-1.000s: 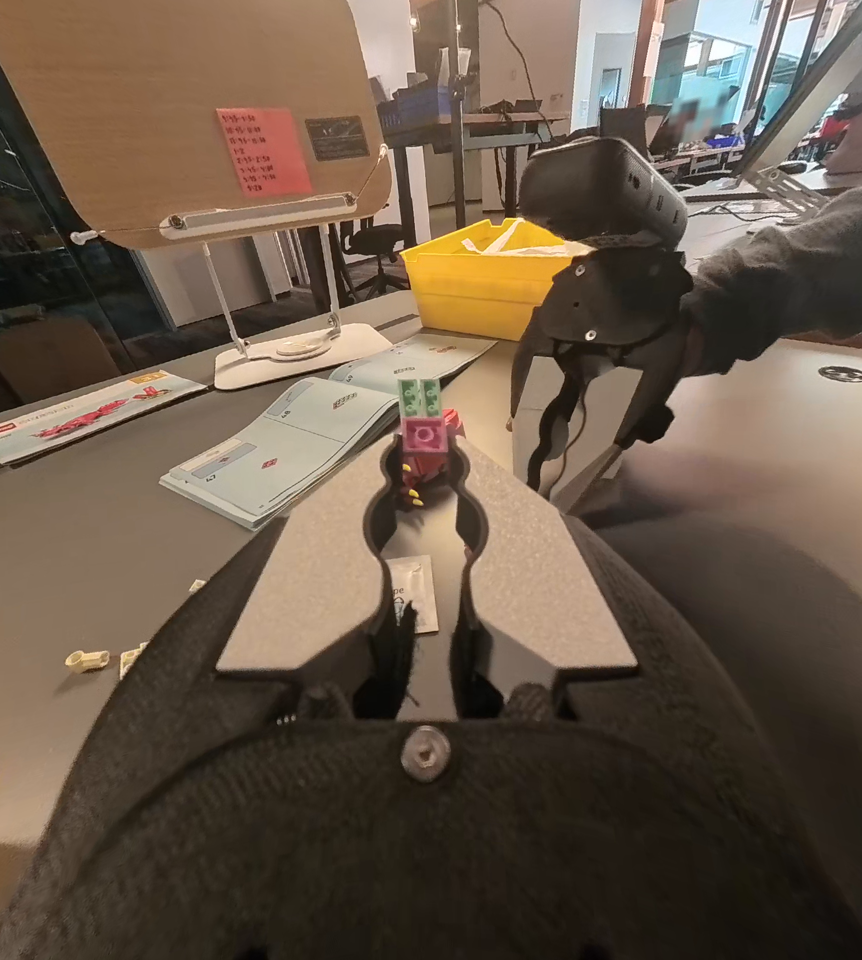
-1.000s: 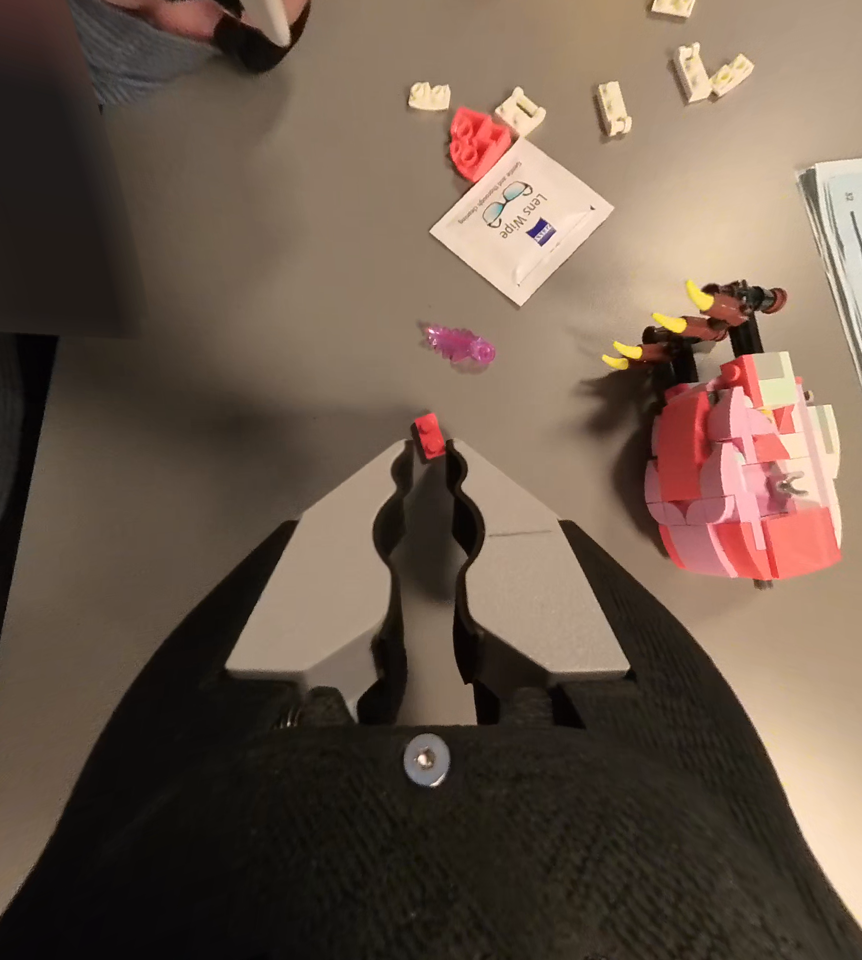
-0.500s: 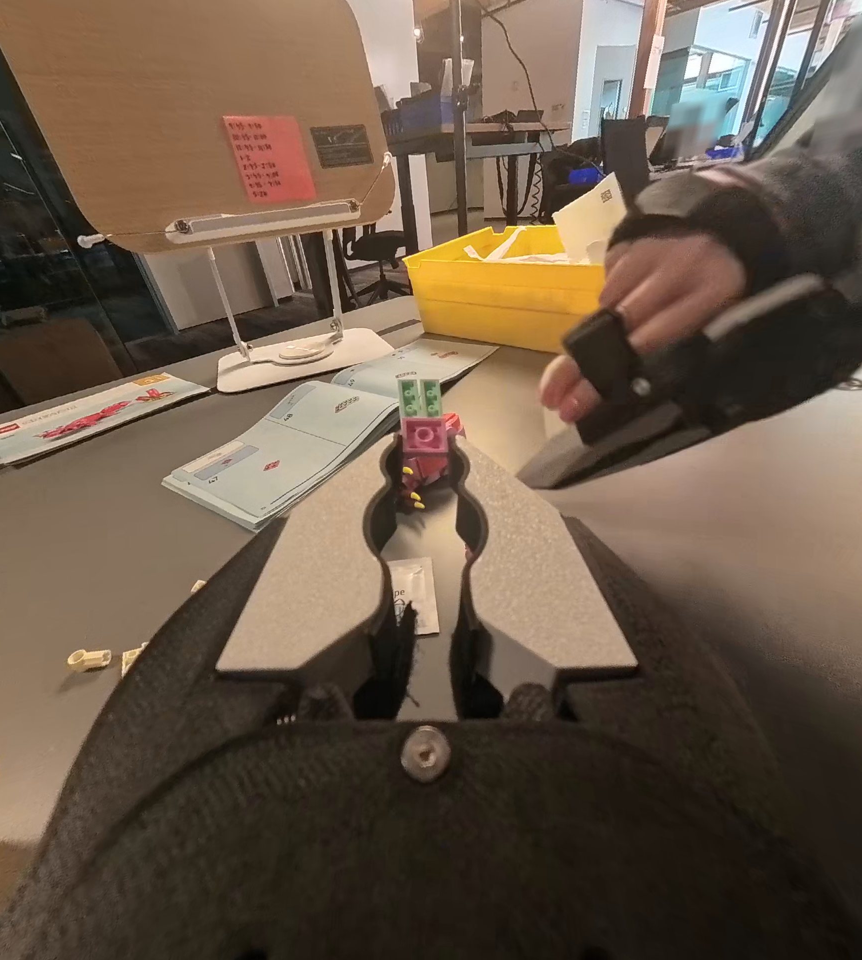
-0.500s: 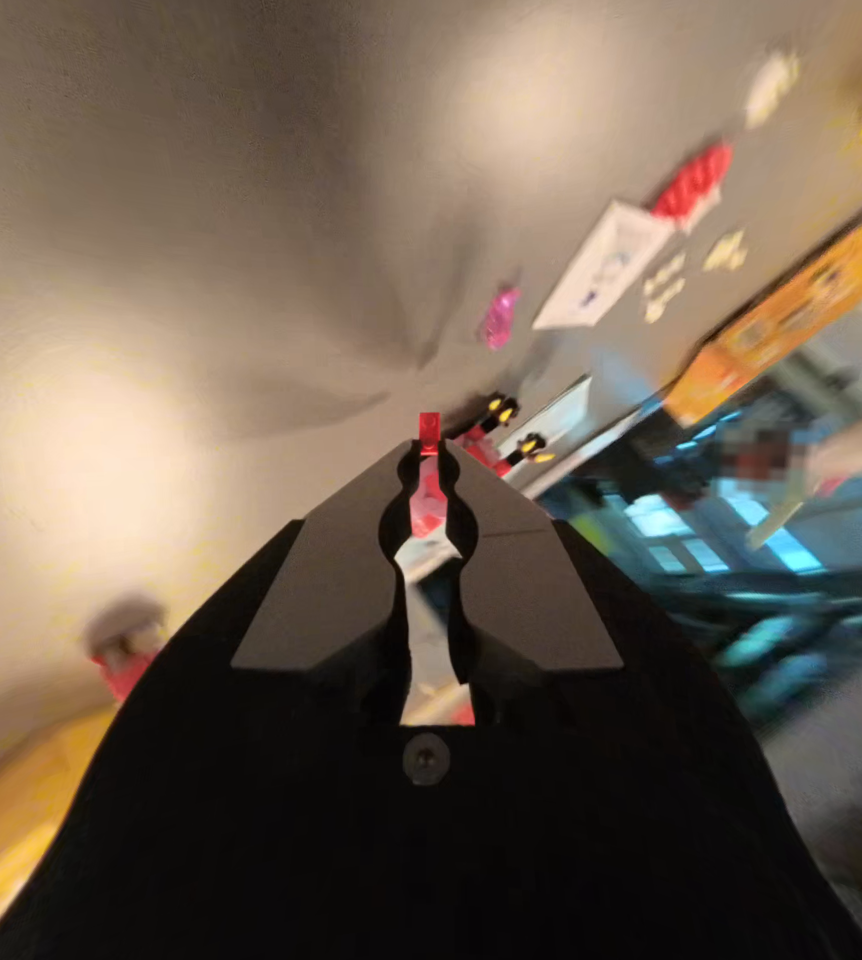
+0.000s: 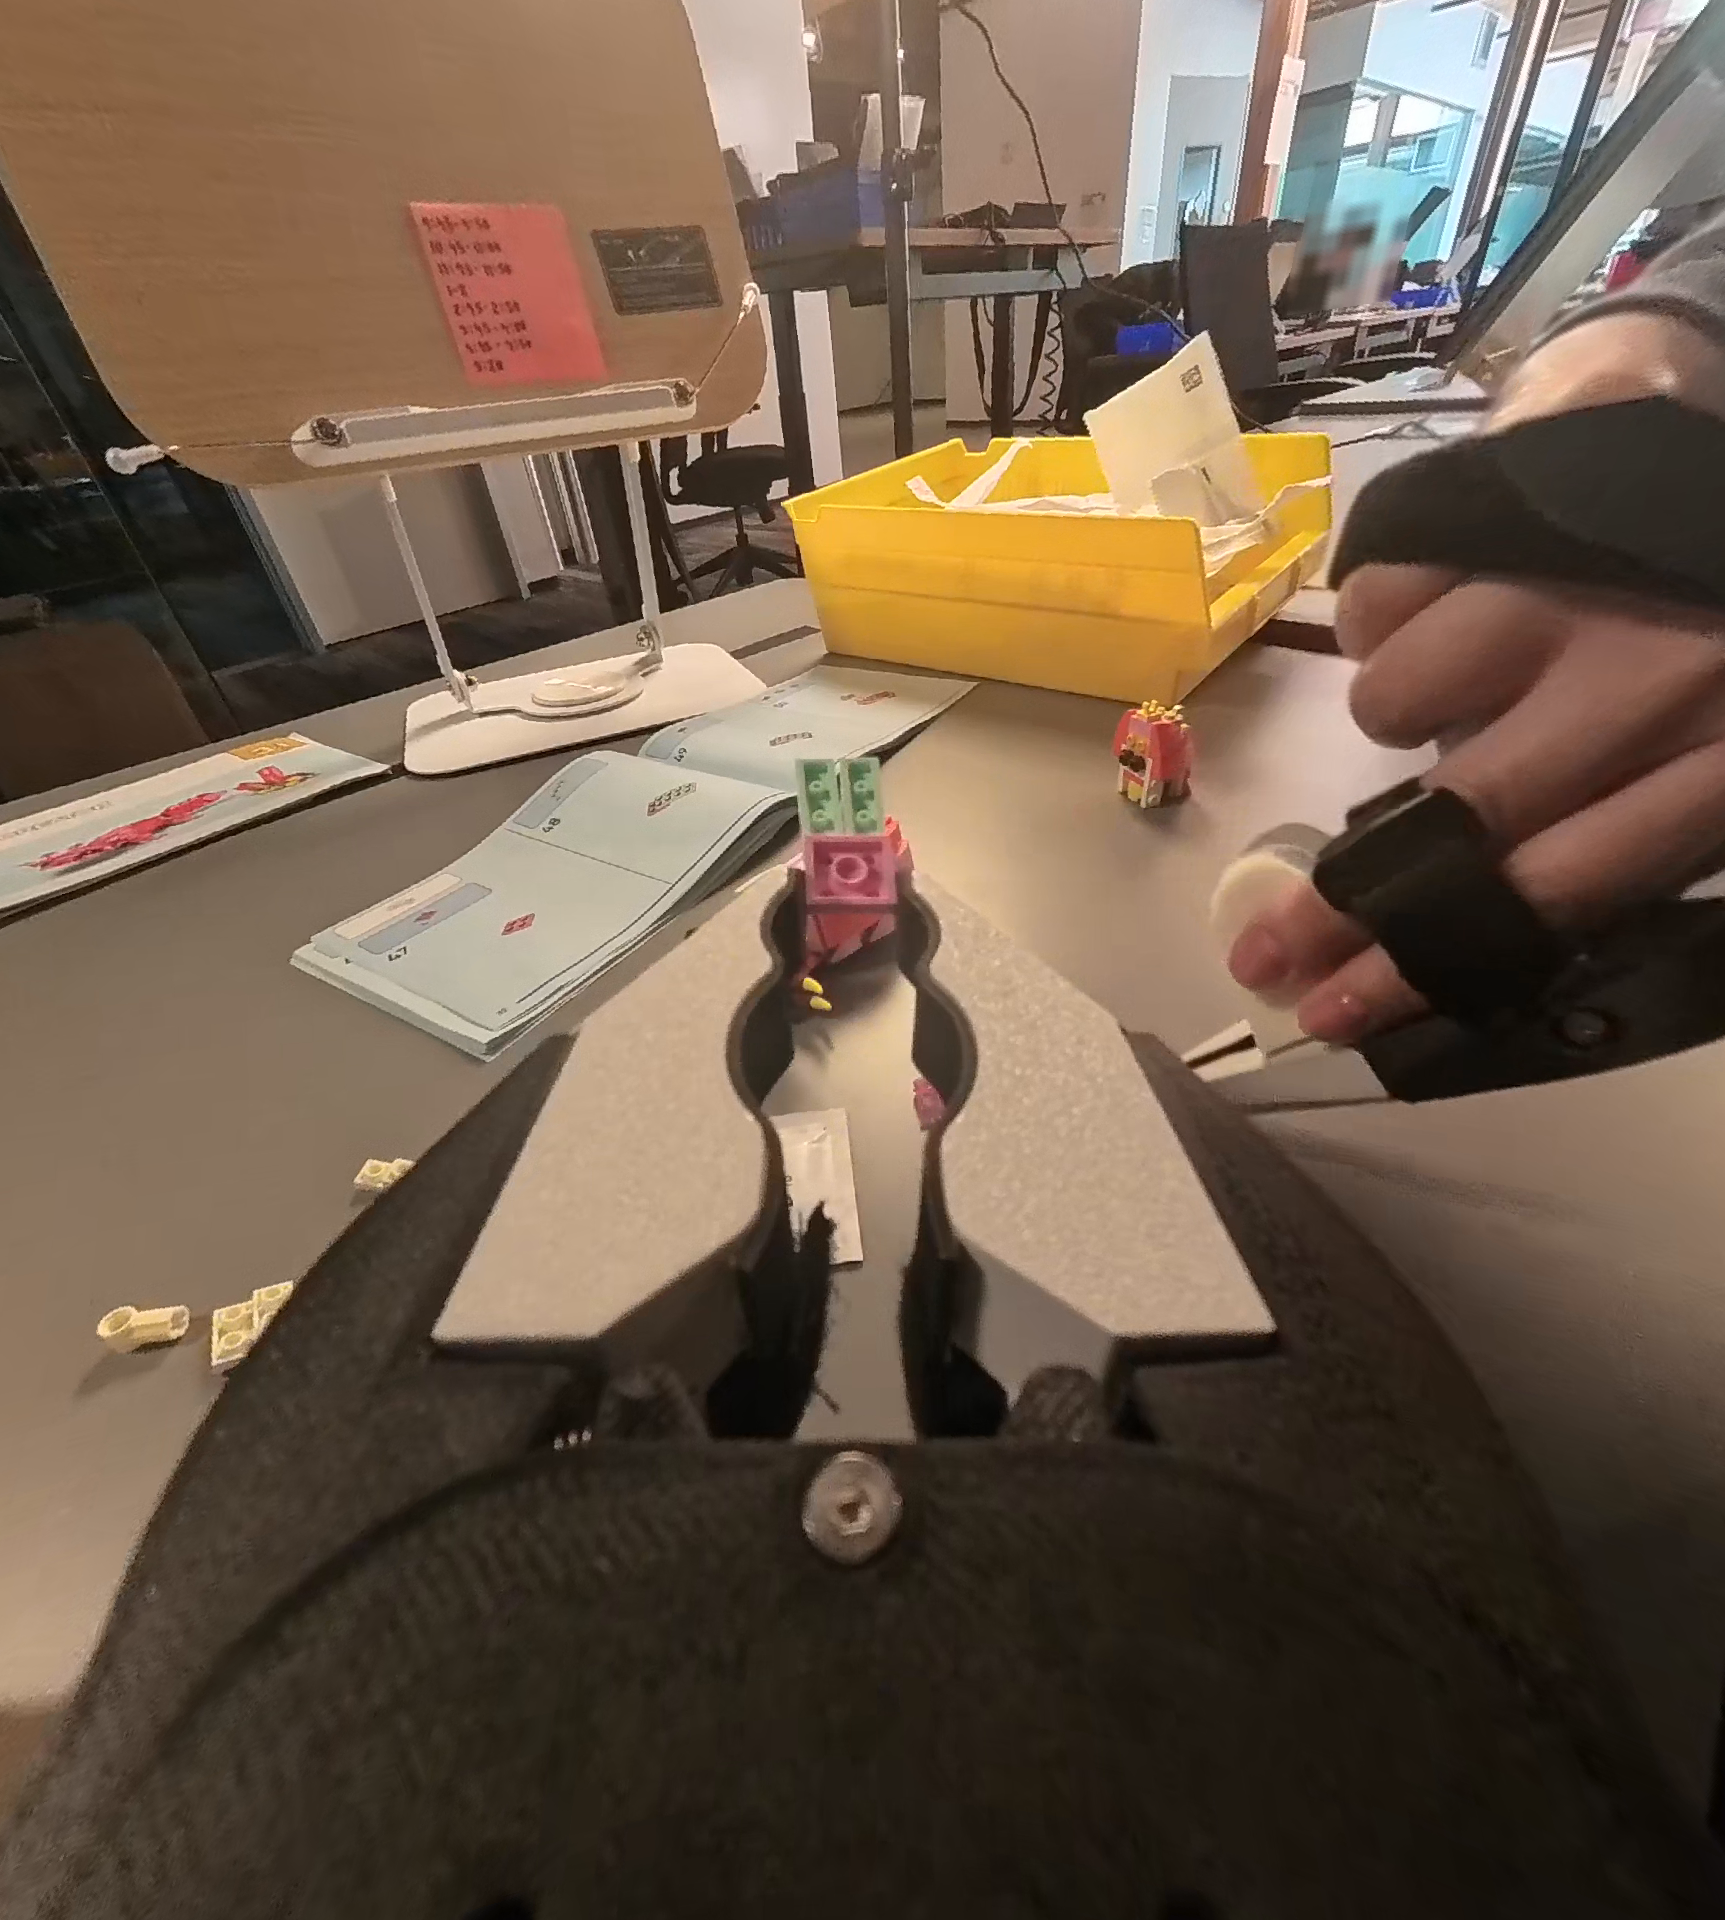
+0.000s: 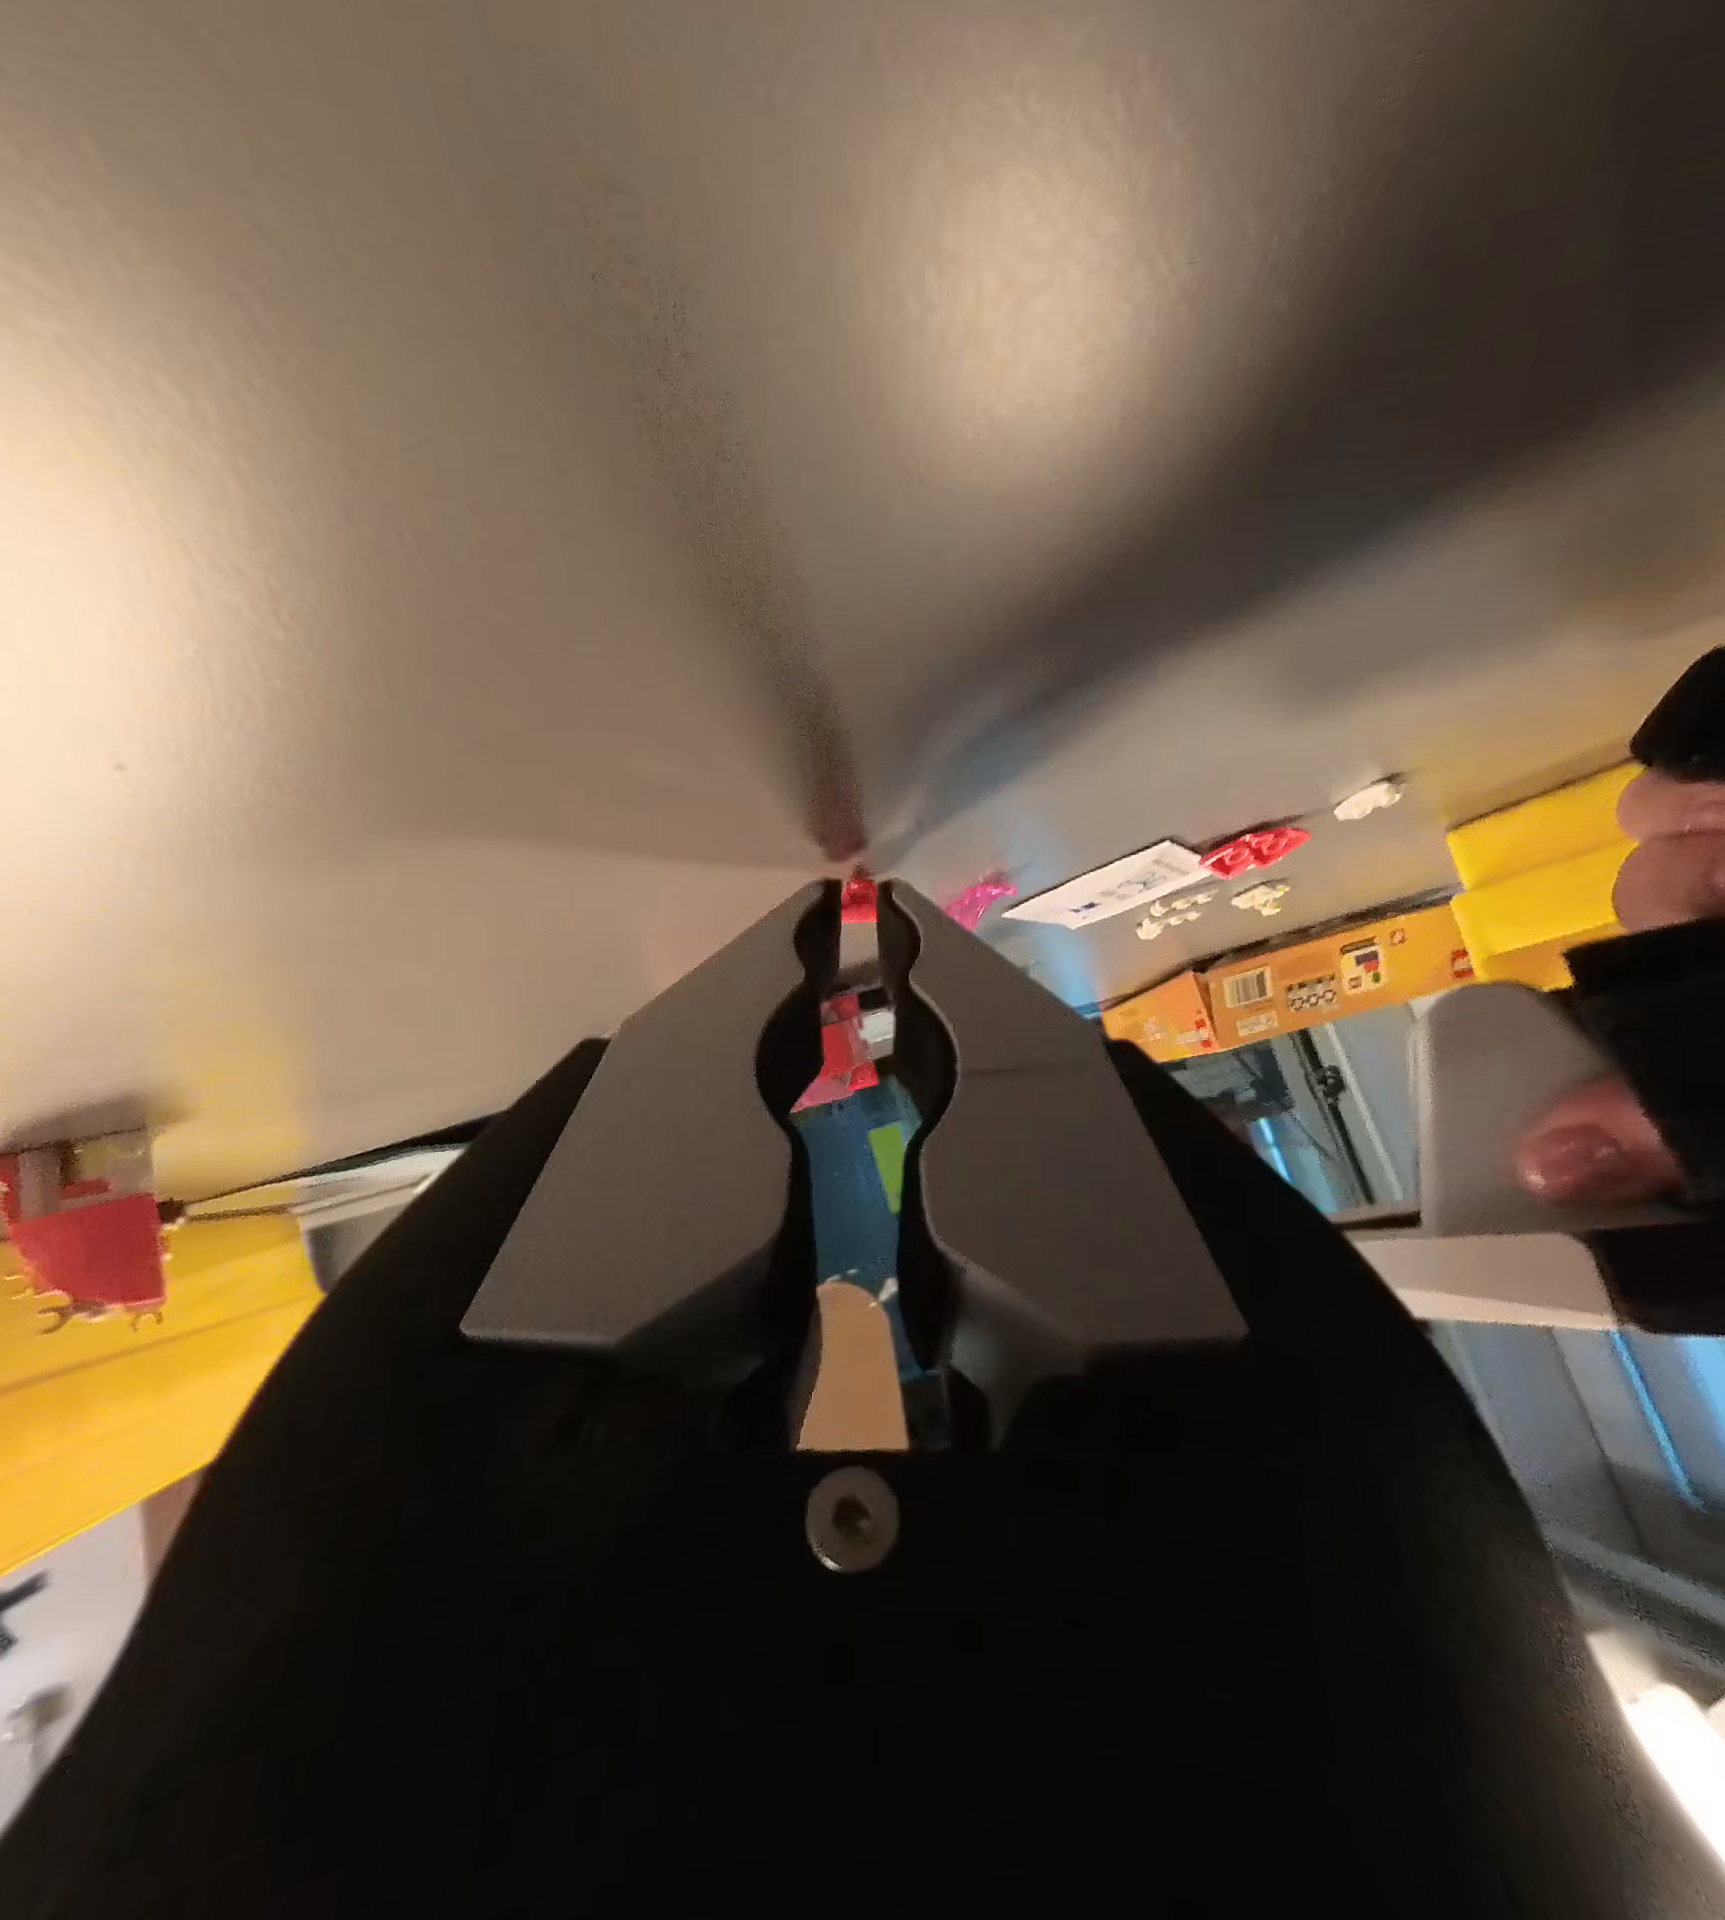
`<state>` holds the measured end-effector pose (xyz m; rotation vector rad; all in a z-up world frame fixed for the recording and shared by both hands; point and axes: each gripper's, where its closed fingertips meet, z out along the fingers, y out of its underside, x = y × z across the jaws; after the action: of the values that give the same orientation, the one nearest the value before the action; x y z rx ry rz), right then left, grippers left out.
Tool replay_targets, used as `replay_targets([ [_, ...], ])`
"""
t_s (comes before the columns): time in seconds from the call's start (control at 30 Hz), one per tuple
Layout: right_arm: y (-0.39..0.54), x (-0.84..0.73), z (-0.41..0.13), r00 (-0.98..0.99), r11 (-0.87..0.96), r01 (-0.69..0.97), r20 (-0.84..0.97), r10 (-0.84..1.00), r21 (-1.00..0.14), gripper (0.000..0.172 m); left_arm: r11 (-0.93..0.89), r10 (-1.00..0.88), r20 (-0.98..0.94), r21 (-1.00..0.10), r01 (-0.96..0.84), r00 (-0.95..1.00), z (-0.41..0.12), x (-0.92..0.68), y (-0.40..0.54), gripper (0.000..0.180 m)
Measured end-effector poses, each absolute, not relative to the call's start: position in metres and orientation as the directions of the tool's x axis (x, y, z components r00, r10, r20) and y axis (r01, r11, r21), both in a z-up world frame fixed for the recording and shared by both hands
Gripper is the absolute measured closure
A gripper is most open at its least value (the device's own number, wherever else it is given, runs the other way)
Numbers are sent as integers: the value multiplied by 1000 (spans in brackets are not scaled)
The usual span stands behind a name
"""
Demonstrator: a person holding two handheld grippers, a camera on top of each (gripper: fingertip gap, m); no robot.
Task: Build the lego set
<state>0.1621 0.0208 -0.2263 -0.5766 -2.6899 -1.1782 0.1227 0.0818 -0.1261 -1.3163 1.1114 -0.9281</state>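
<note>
Over grey table (image 5: pixel 162 1039), left tool (image 5: pixel 845 894) clamps pink-green brick model (image 5: pixel 842 862), right tool (image 6: pixel 858 896) pinches small red brick (image 6: pixel 858 900)

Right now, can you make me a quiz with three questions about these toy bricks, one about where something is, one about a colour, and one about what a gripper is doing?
1. Where does the small red brick figure stand?
A. in front of the yellow bin
B. on the open booklet
C. inside the bin

2. What colour are the two plates topping the brick model in the left gripper?
A. blue
B. green
C. black

3. What is the right gripper doing?
A. pinching a tiny red brick
B. gaping wide
C. gripping paper

Answers: 1 A, it stands on the table by the bin's wall; 2 B, both are pale green; 3 A, red shows between its tips.
</note>
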Motion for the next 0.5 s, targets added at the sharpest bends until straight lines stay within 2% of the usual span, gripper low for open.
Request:
replay_targets([
  [0.1,19,161,-229,-927,635,376,272,259,675,167,69,-965,-90,-993,-92,245,-127,123,81,165],
  [0.17,18,159,-227,-914,638,405,300,272,655,156,69,-965,-89,-993,-92,245,-127,123,82,166],
  [0.27,15,161,-224,-827,620,562,385,409,548,143,66,-966,-87,-994,-91,244,-127,123,82,165],
  [0.33,11,167,-223,-612,518,790,465,640,328,142,67,-966,-88,-993,-93,242,-127,123,81,166],
  [0.4,7,163,-222,-205,253,966,447,871,-49,135,69,-971,-90,-993,-99,223,-128,123,79,166],
  [0.47,6,150,-215,188,-73,914,256,948,-398,132,73,-980,-93,-991,-115,177,-131,124,73,165],
  [0.5,9,147,-212,307,-190,844,161,938,-502,133,76,-984,-96,-988,-132,152,-133,125,71,165],
])
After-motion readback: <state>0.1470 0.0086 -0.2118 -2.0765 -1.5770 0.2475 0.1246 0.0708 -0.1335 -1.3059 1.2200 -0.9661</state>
